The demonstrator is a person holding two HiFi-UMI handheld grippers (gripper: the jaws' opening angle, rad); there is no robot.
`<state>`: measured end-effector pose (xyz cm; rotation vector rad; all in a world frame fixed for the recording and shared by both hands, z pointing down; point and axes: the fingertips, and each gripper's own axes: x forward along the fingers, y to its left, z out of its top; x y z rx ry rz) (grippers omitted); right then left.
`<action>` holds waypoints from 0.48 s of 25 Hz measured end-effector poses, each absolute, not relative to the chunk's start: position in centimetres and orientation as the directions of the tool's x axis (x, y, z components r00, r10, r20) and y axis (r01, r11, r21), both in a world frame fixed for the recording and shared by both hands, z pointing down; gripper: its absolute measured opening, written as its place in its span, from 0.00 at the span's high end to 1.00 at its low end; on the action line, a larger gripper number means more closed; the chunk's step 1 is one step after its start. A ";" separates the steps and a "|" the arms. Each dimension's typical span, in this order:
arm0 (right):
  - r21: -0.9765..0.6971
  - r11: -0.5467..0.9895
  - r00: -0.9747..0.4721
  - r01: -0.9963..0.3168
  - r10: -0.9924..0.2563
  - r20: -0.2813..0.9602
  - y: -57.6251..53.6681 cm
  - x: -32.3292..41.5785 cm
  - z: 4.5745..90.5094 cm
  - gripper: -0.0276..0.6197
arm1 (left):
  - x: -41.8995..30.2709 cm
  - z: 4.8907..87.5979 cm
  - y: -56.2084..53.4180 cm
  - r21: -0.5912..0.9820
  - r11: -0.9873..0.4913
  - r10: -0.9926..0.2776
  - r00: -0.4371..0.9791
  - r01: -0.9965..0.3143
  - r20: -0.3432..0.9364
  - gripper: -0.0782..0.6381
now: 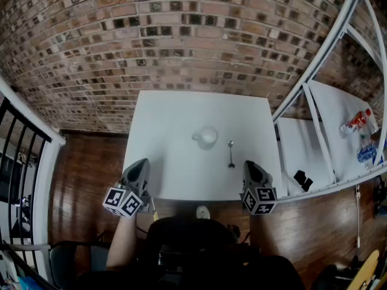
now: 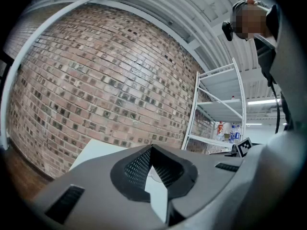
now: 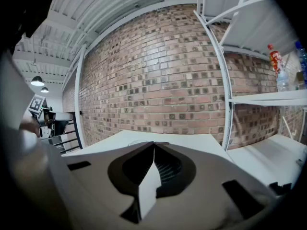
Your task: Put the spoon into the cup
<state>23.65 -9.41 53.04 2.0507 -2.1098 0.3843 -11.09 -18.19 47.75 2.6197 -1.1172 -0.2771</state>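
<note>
The left gripper's (image 2: 151,147) jaws were closed tip to tip with nothing between them; only a sliver of the white table (image 2: 96,150) showed through the gap behind the tips. The right gripper's (image 3: 154,143) jaws were likewise pressed together and empty.

In the head view both grippers hovered over the near edge of the table (image 1: 169,113), the left gripper (image 1: 142,163) at the left and the right gripper (image 1: 249,164) at the right, each pointing away from the person.

The spoon (image 1: 230,153) lay flat on the table, its bowl away from the person and its handle toward them. It sat near the right gripper's tip, a little to that tip's left, and was not touched. The cup (image 1: 207,136) stood upright just left of the spoon and apart from it, near the middle of the table and well clear of the left gripper.

A brick wall (image 1: 151,35) rose behind the table, a white shelf rack (image 1: 314,65) stood at the right with bottles (image 1: 357,122) on it, and the floor (image 1: 84,162) was dark wood.
</note>
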 end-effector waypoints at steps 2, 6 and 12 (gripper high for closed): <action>-0.050 0.027 -0.042 -0.998 -0.945 0.326 -10.1 23.9 53.9 0.91 | -10.7 47.9 -18.6 0.327 -0.660 -0.730 0.681 -0.677 -0.063 0.90; -0.037 0.035 -0.046 -0.999 -0.930 0.365 -11.4 24.2 55.9 0.90 | -10.3 48.0 -19.3 0.332 -0.650 -0.740 0.670 -0.684 -0.067 0.90; -0.016 0.030 -0.034 -0.999 -0.855 0.517 -13.3 24.9 62.8 0.74 | -10.7 47.9 -19.7 0.326 -0.627 -0.761 0.645 -0.707 -0.065 0.90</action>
